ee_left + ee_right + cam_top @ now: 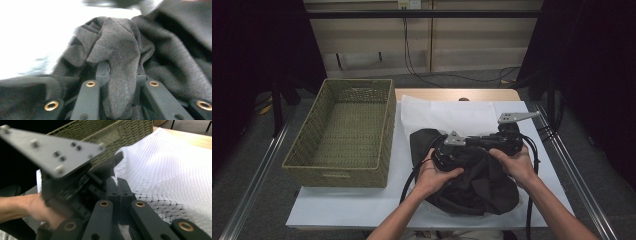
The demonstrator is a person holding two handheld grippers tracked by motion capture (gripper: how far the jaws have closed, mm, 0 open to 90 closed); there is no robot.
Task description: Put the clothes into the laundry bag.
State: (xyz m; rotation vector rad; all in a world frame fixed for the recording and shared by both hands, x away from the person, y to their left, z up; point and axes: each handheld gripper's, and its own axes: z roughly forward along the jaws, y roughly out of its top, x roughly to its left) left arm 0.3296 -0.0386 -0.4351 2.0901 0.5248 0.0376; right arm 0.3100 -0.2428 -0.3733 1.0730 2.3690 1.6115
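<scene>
Dark garment (472, 182) bunched on white sheet (362, 205), just right of one woven basket (337, 127); left gripper (447, 152) nearer the basket, jaws clamped on a fabric fold (120, 75); right gripper (504, 140) closed, nothing between its jaws; basket lies left of both; one garment, two grippers

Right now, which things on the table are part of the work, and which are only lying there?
In the work:
- dark grey garment, a fold pinched in the left hand-held gripper
- right hand-held gripper, jaws shut
- woven basket, probably

Lying about:
- white mesh sheet under the garment
- wall cables
</scene>
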